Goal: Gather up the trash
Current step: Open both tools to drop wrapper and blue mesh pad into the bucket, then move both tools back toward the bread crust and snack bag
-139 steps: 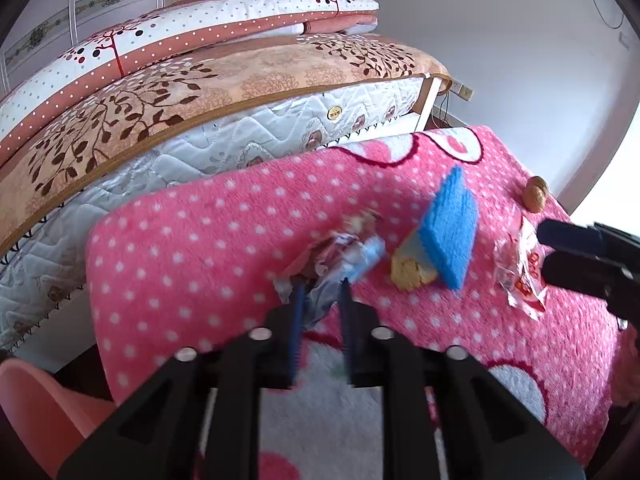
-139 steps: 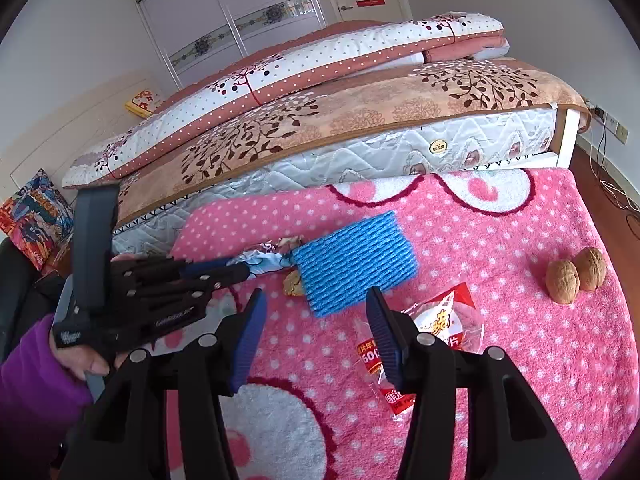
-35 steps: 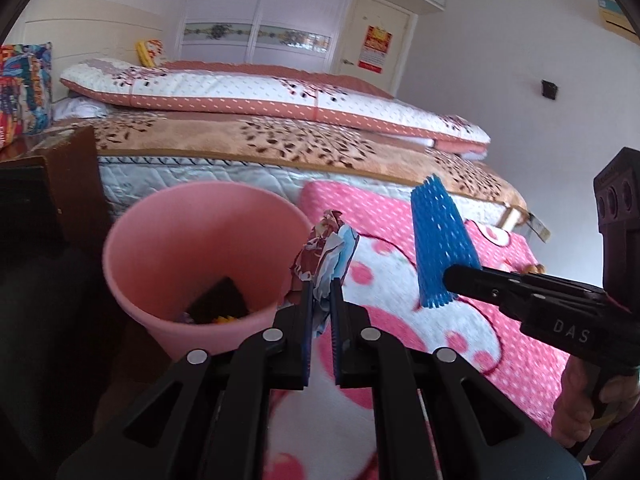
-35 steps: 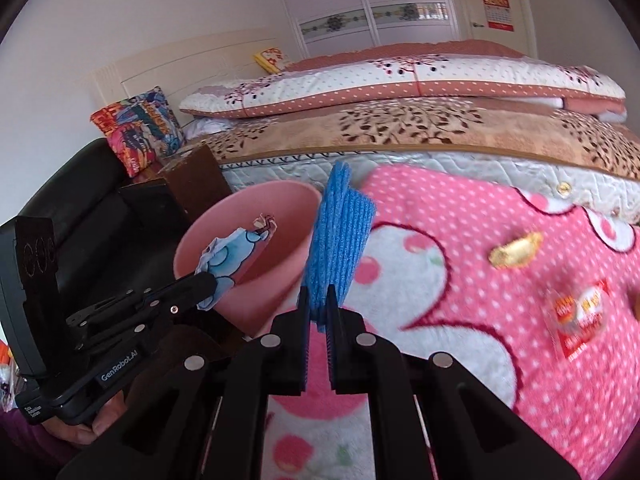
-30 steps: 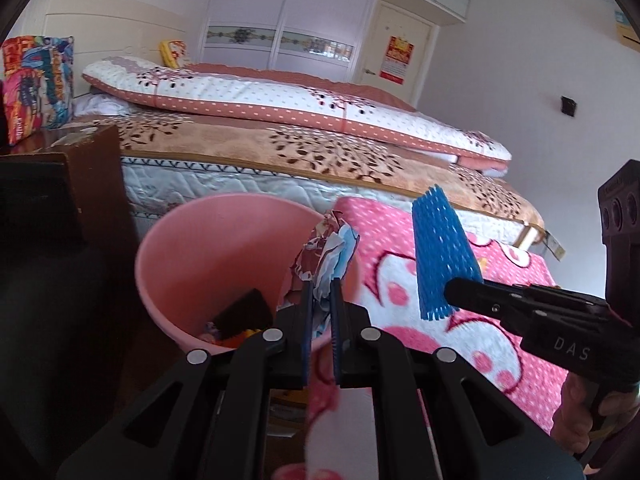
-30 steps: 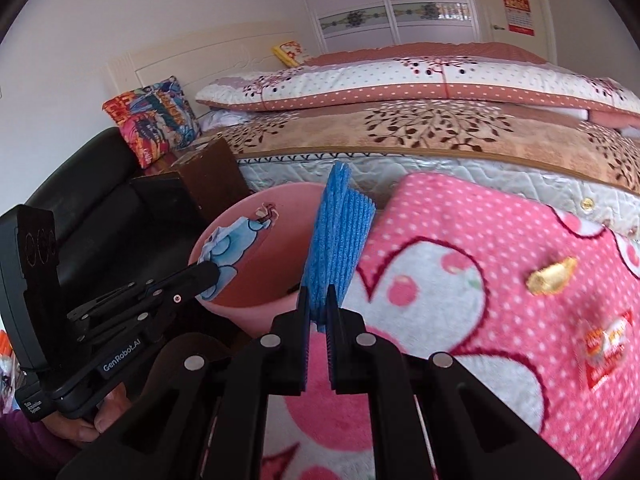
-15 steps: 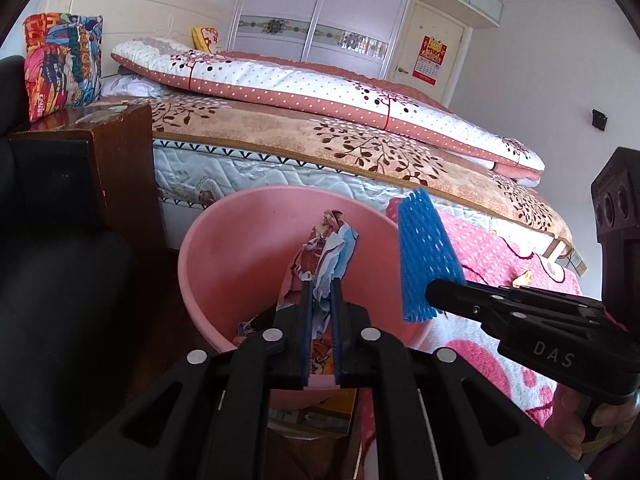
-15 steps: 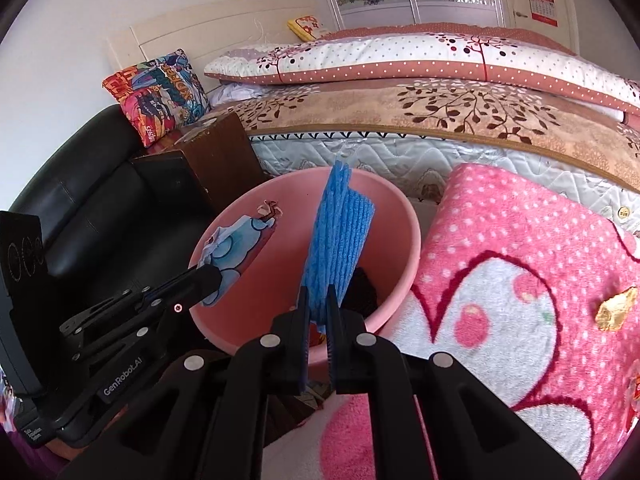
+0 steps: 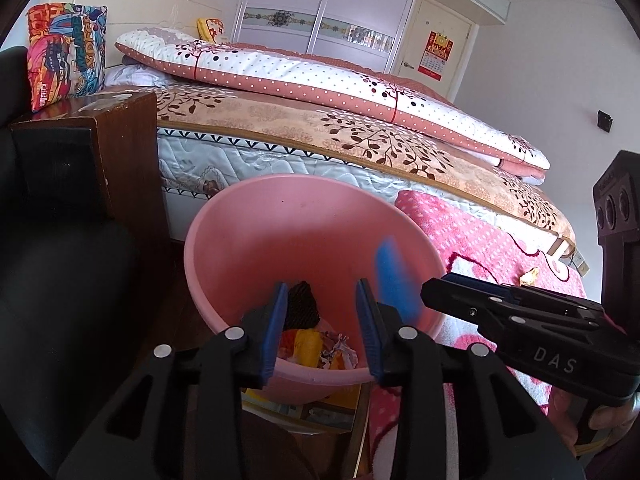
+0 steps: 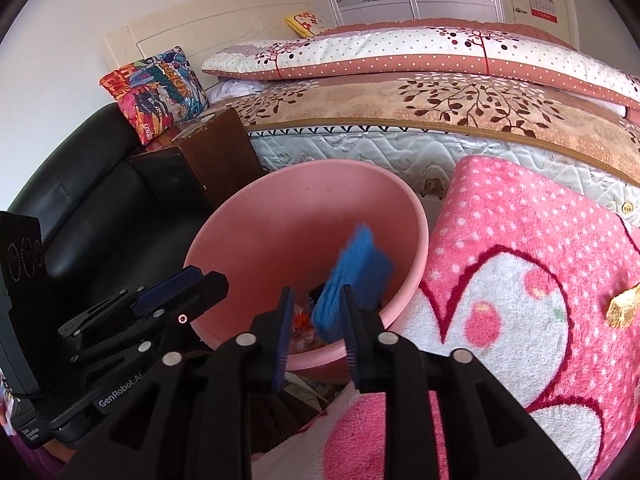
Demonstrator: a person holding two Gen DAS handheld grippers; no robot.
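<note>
A pink bin [image 9: 280, 232] stands just ahead of both grippers, with mixed trash [image 9: 310, 344] at its bottom. My left gripper [image 9: 320, 296] hangs over the near rim, its jaws opening and nothing between them. The blue ribbed sponge [image 10: 356, 276] is a motion-blurred smear over the bin [image 10: 280, 232], tilted and loose between the opening jaws of my right gripper [image 10: 316, 300]; the pads do not press on it. The left wrist view shows the sponge [image 9: 394, 280] dropping just off the right gripper's tip [image 9: 436, 286]. My left gripper [image 10: 208, 278] shows at the bin's left edge.
A bed with stacked quilts [image 9: 320, 120] runs behind the bin. A wooden nightstand [image 9: 100, 152] and a black sofa [image 10: 80, 200] stand to its left. A pink dotted rug [image 10: 540, 280] lies to the right with a golden scrap [image 10: 624, 310] on it.
Both grippers came over the bin, then opened. The colourful wrapper has left the left gripper's fingers. The blue sponge has come free of the right gripper and tips downward.
</note>
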